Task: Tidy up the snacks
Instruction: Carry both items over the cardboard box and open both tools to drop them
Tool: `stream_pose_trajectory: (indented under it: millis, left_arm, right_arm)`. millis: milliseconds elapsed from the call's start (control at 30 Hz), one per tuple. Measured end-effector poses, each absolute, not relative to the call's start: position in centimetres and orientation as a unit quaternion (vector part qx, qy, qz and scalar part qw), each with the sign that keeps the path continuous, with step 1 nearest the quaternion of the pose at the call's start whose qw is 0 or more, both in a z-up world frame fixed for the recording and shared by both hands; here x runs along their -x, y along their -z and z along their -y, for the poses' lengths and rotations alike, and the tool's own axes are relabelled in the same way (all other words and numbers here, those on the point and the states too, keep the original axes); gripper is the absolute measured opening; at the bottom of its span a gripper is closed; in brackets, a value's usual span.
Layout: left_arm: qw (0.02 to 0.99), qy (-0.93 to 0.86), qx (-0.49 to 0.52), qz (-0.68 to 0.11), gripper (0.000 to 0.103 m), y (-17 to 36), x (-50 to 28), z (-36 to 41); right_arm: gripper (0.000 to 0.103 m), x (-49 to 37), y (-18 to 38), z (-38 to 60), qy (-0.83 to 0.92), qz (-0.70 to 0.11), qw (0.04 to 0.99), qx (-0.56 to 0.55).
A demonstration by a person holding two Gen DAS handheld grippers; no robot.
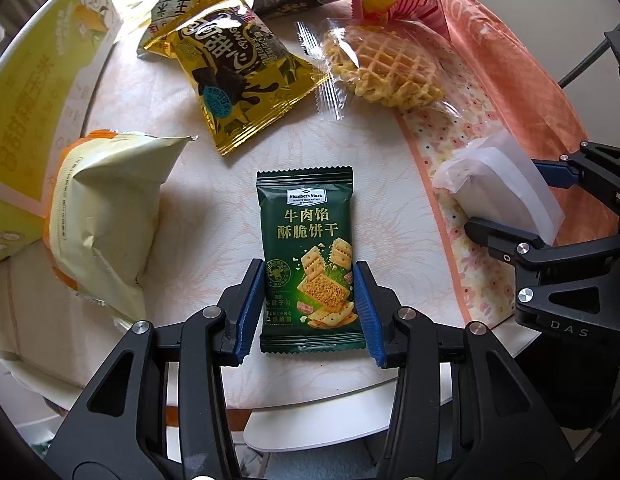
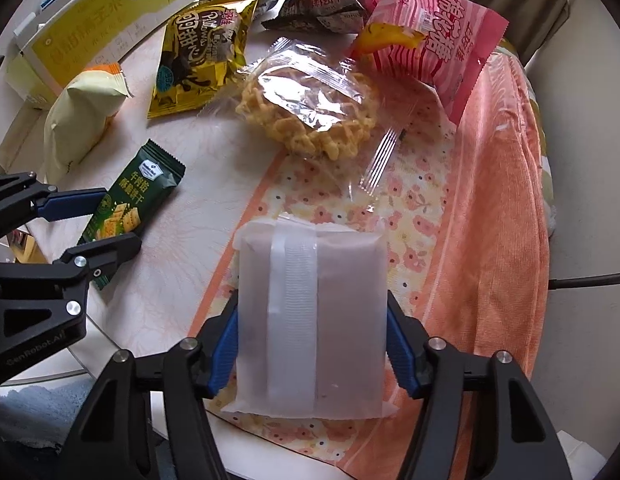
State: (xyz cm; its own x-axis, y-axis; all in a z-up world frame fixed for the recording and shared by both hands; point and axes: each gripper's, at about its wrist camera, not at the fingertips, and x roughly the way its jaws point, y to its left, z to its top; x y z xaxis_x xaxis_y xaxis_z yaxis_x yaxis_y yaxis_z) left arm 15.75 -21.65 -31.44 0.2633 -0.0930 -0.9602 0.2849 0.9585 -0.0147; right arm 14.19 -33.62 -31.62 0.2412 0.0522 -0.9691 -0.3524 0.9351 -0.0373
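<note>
While your left gripper (image 1: 310, 308) clamps its blue pads on the lower half of the green cracker packet (image 1: 308, 248) lying flat on the tablecloth (image 1: 214, 216), your right gripper (image 2: 310, 344) straddles the white wrapped snack (image 2: 310, 316). Its pads touch the wrapper's sides; beyond lie the waffle packet (image 2: 310, 108) and gold bag (image 2: 198, 56)

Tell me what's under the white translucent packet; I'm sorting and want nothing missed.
White translucent packet lies on the floral orange-bordered cloth. Anything directly beneath it is hidden.

Left claw (image 1: 310, 308) pointing steeply down, pads pinching, right claw (image 2: 312, 344) likewise angled
</note>
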Motion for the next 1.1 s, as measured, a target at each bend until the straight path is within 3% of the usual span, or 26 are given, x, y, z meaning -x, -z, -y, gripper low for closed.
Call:
stream_pose_trajectory:
  millis: [300,633,1100]
  left_arm:
    - [0.802,0.120,-0.080,-0.579,0.040,29.7,-14.9,22.1]
    - [0.859,0.100,-0.064,-0.498,0.040,20.0,-15.2,19.8]
    - [0.900,0.071,-0.019,-0.431,0.040,10.4,-21.8,5.0]
  right_arm:
    - [0.058,-14.2,29.1,33.7,-0.121,-0.595,0.788,0.098]
    - [0.058,-15.2,20.7,32.4,-0.137,-0.536,0.827,0.093]
    - [0.058,-20.0,10.9,19.2,-0.184,-0.444,0.874,0.067]
